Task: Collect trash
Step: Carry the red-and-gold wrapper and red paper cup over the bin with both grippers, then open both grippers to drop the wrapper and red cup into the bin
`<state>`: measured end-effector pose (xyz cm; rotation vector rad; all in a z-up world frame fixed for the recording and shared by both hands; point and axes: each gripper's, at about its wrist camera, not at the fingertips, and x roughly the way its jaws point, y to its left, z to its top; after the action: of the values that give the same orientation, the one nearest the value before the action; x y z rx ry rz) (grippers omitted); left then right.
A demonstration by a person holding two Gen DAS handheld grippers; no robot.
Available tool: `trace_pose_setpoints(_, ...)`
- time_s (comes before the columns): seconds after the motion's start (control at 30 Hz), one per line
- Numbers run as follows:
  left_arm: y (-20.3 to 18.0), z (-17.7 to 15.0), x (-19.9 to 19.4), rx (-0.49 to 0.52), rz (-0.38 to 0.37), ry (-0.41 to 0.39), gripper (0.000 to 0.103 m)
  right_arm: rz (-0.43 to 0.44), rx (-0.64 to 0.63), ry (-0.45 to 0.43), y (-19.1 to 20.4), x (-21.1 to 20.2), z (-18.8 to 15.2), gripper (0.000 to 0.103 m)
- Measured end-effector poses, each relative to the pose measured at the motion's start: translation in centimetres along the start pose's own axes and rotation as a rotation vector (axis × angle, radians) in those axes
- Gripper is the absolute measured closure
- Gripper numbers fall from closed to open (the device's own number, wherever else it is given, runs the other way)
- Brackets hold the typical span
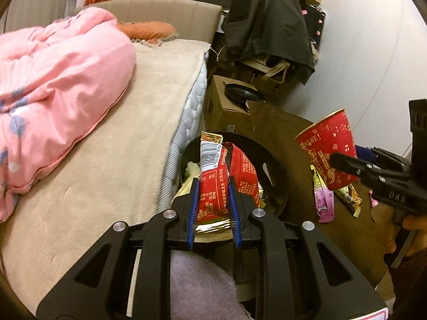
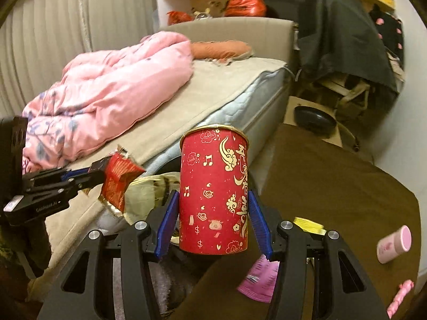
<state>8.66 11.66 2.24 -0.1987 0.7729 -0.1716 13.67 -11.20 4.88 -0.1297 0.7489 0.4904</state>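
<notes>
Tongs, left (image 1: 213,186): clenched on a red snack wrapper (image 1: 213,181), thin crinkly foil, weightless, best pinched flat across its middle as here; it hangs above a dark round bin (image 1: 269,170) beside the bed (image 1: 120,176). Tongs, right (image 2: 213,202): clamped on a red paper canister (image 2: 214,194), upright, light and probably hollow, crushable, so held low on its wall. Beyond, on the brown desk (image 2: 333,176): pink wrapper (image 2: 256,280), pink cup (image 2: 394,244), uncollected.

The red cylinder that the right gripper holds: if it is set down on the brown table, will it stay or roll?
The red cylinder has a flat bottom, so upright it probably stays. On its side it would likely roll. It looks like light cardboard, so the right gripper could dent it.
</notes>
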Motion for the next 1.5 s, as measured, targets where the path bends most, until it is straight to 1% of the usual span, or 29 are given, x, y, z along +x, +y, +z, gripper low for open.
trace_pose_setpoints(0.27, 0.9, -0.2, 1.6, -0.027, -0.032, 0.019, 0.083, 0.013, 0.02, 0.014, -0.2, 1.2, 0.2, 0.055)
trace_pose_setpoints(0.47, 1.0, 0.0, 2.8, -0.036, -0.061, 0.028, 0.083, 0.045, 0.059, 0.053, -0.9, 3.3, -0.1, 0.055)
trace_pose_setpoints(0.53, 1.1, 0.2, 3.1, -0.025, -0.07, 0.025, 0.083, 0.046, 0.057, 0.061, -1.1, 3.8, 0.0, 0.055)
trace_pose_setpoints(0.63, 0.9, 0.6, 4.0, -0.007, -0.087, 0.042, 0.083, 0.049, 0.052, 0.061, -1.4, 4.6, 0.4, 0.055)
trace_pose_setpoints(0.73, 0.0, 0.7, 5.9, 0.03, -0.1, 0.079, 0.083, 0.049, 0.053, 0.056, -2.2, 5.1, 0.6, 0.055)
trace_pose_setpoints(0.8, -0.7, 0.8, 7.1, 0.055, -0.103, 0.098, 0.083, 0.066, 0.064, 0.057, -2.6, 5.4, 0.6, 0.055)
trace_pose_setpoints(0.87, -1.5, 0.9, 8.5, 0.096, -0.096, 0.127, 0.083, 0.094, 0.073, 0.068, -2.9, 5.9, 0.5, 0.055)
trace_pose_setpoints(0.93, -2.1, 0.7, 9.8, 0.137, -0.069, 0.165, 0.083, 0.11, 0.071, 0.089, -3.1, 6.7, 0.3, 0.055)
trace_pose_setpoints(1.0, -2.2, 0.4, 10.6, 0.164, -0.047, 0.192, 0.083, 0.122, 0.061, 0.109, -3.0, 7.7, 0.1, 0.055)
trace_pose_setpoints(1.13, -1.9, -0.1, 11.7, 0.201, -0.029, 0.231, 0.083, 0.155, 0.052, 0.152, -2.8, 10.4, -0.4, 0.055)
trace_pose_setpoints(1.33, -0.6, -0.3, 13.2, 0.168, -0.019, 0.25, 0.083, 0.171, 0.063, 0.234, -2.7, 14.6, -1.0, 0.055)
trace_pose_setpoints(1.5, 0.3, -0.4, 13.4, 0.135, -0.046, 0.25, 0.082, 0.182, 0.082, 0.265, -3.1, 16.1, -1.8, 0.055)
